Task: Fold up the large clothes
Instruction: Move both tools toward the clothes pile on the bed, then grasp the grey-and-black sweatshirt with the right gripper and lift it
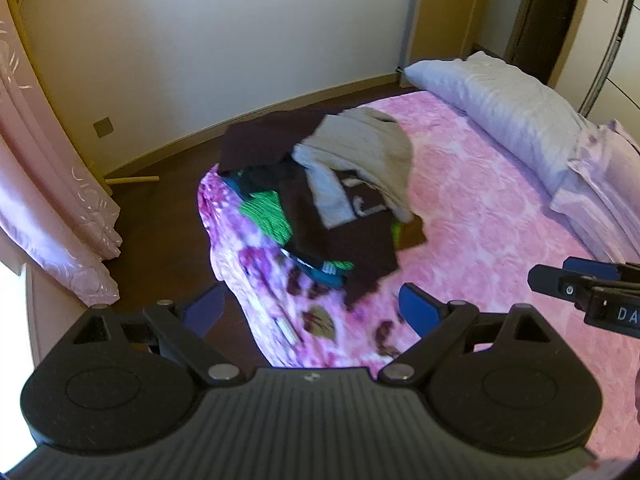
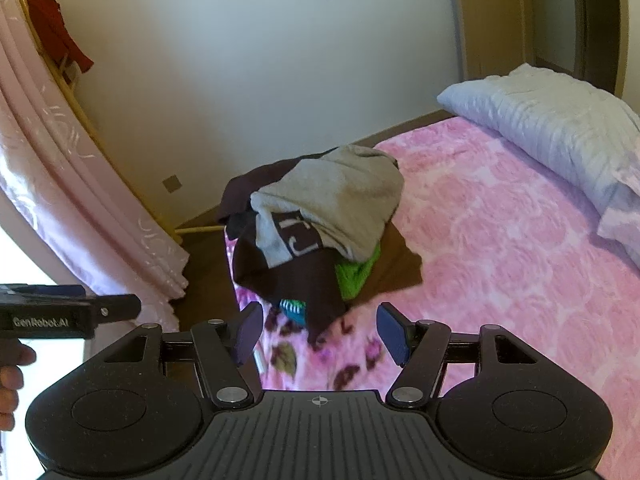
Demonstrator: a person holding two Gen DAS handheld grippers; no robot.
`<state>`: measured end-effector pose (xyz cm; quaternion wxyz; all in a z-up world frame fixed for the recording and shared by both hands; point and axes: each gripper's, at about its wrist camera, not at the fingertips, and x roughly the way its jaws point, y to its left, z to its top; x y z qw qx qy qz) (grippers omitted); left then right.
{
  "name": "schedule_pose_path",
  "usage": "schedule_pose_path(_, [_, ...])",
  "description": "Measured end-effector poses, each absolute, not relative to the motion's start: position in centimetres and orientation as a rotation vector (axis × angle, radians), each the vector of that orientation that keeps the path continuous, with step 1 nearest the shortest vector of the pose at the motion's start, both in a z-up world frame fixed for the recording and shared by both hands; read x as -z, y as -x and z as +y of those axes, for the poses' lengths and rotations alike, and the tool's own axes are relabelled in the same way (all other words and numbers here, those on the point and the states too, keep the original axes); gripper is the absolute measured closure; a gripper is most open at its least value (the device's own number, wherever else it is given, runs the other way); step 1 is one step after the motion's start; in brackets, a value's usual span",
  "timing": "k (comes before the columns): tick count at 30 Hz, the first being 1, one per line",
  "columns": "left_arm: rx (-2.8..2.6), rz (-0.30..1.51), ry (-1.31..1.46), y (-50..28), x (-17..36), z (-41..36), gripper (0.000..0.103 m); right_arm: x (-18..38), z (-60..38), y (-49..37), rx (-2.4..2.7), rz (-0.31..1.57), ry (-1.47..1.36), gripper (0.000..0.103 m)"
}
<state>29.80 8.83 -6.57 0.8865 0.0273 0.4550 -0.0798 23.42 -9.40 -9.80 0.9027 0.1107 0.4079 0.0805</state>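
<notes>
Item: pile [image 2: 316, 232] of unfolded clothes, on the near-left corner of the bed [image 2: 500, 248], close to the edge above the floor.

Contents, top down: grey top [image 2: 340, 196], crumpled, with a brown lettered patch showing beneath its front fold; brown garment [image 2: 296, 280], spread widest, one end trailing toward the grippers; green piece [image 2: 356, 276] and a teal piece [image 2: 294, 308], mostly buried. Nothing folded yet.

Left gripper [image 1: 310, 310]: jaws wide apart, empty, held above the floral bed corner.

Right gripper [image 2: 318, 332]: jaws wide apart, empty, likewise clear of the cloth.

Key relation: the pile lies straight ahead of both grippers and below them, apart from either. In the right wrist view the trailing brown end sits between the fingertips' line of sight, so the right appears the nearer; judged, not certain.

Axis: the pile runs roughly from the bed's edge inward toward the pillow [image 2: 552, 128]; the brown garment's long side points toward the grippers. The grey top has no readable axis while bunched.

Open bedspread lies to the right of the pile, likely the spreading ground.
</notes>
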Motion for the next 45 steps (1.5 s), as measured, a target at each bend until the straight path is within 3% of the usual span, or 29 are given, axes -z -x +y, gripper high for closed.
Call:
schedule_pose_path(11, [0.190, 0.989, -0.045, -40.2, 10.7, 12.1, 0.011, 14.8, -5.2, -32.8, -0.107, 0.859, -0.199, 0.042])
schedule_pose_path(37, [0.227, 1.074, -0.084, -55.4, 20.5, 8.2, 0.012, 27.1, -5.0, -46.6, -0.100, 0.889, -0.232, 0.043])
schedule_pose_path(38, [0.229, 1.075, -0.085, -55.6, 20.6, 8.1, 0.012, 27.3, -4.9, -46.9, -0.115, 0.880, -0.232, 0.051])
schedule_pose_path(39, [0.230, 1.076, -0.086, -55.7, 20.8, 8.0, 0.012, 27.3, -4.7, -47.2, -0.151, 0.875, -0.223, 0.084])
schedule_pose_path(42, [0.231, 1.074, -0.091, -55.8, 20.6, 8.0, 0.012, 26.2, -3.6, -47.5, -0.180, 0.866, -0.145, 0.096])
schedule_pose_path(45, [0.224, 1.056, -0.083, -55.7, 19.8, 8.4, 0.012, 24.1, -4.3, -46.5, -0.180, 0.790, -0.173, 0.098])
